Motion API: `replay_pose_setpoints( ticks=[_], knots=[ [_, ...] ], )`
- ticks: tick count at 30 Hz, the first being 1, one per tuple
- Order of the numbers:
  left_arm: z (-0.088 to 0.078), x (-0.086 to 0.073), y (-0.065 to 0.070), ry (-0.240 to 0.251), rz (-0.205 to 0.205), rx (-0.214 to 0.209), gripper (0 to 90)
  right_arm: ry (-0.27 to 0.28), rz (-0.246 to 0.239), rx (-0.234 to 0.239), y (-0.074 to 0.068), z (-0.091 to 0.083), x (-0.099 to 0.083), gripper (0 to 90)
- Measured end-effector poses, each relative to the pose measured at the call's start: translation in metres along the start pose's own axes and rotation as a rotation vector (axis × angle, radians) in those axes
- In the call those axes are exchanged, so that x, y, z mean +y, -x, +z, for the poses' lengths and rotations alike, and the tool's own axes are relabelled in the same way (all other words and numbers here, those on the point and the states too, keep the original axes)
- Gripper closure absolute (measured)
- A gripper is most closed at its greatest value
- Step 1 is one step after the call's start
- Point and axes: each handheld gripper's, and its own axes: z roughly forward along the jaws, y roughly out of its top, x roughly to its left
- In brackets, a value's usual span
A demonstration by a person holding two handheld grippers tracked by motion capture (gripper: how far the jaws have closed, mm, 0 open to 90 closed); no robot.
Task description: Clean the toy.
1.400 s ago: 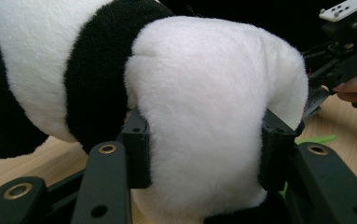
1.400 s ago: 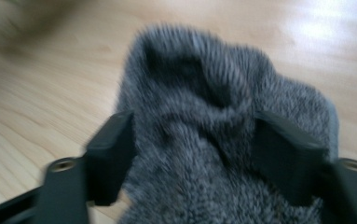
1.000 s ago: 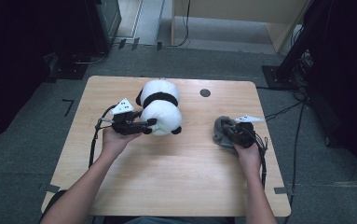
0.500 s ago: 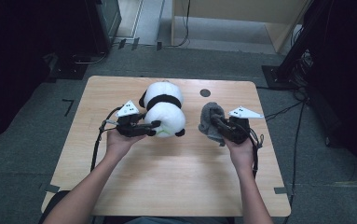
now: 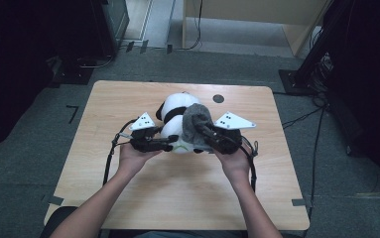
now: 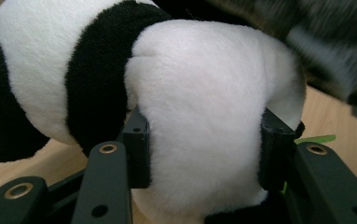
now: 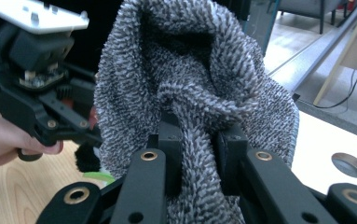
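A black-and-white plush panda lies on the wooden table. My left gripper is shut on the panda's white head, squeezing it between both pads. My right gripper is shut on a grey knitted cap and holds it raised over the panda's head, its opening facing away from me. In the right gripper view a fold of the cap is pinched between the jaws, and the left gripper's body shows at the left behind it.
A round hole sits near the table's far edge. A black cable loops off the left gripper and another trails by the right wrist. Dark equipment stands on the floor around the table.
My right gripper has lifted the grey cap off the table and carried it left, up to the panda's head. The left gripper keeps its hold and has shifted slightly right.
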Motion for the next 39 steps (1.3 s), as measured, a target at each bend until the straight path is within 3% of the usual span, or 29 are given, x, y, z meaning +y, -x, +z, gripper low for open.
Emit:
replay_pose_setpoints(
  ticks=[3, 11, 14, 18, 22, 25, 29, 39],
  knots=[
    [-0.004, 0.001, 0.001, -0.005, 0.005, 0.027, 50.9, -0.002, -0.016, 0.0, -0.007, 0.007, -0.005, 77.2],
    [-0.005, 0.0, -0.005, -0.018, -0.028, 0.053, 51.9, -0.012, -0.048, 0.009, -0.02, 0.019, -0.014, 77.7],
    [-0.005, -0.001, -0.007, -0.013, -0.052, 0.067, 51.8, -0.017, -0.064, 0.031, -0.026, 0.022, -0.016, 78.0],
    [-0.009, 0.0, -0.012, 0.009, -0.087, 0.068, 52.0, -0.044, -0.094, 0.094, -0.037, 0.031, -0.021, 78.6],
    [-0.01, 0.0, -0.012, 0.0, -0.072, 0.086, 52.1, -0.091, -0.147, 0.106, -0.051, 0.046, -0.034, 78.9],
    [-0.009, -0.001, -0.014, -0.015, -0.083, 0.093, 52.1, -0.101, -0.126, 0.122, -0.047, 0.051, -0.041, 79.2],
    [-0.007, -0.001, -0.014, -0.023, -0.084, 0.102, 52.1, -0.129, -0.131, 0.128, -0.047, 0.057, -0.049, 79.4],
    [-0.011, 0.0, -0.017, -0.005, -0.089, 0.111, 52.0, -0.175, -0.125, 0.15, -0.042, 0.066, -0.06, 79.9]
  ],
)
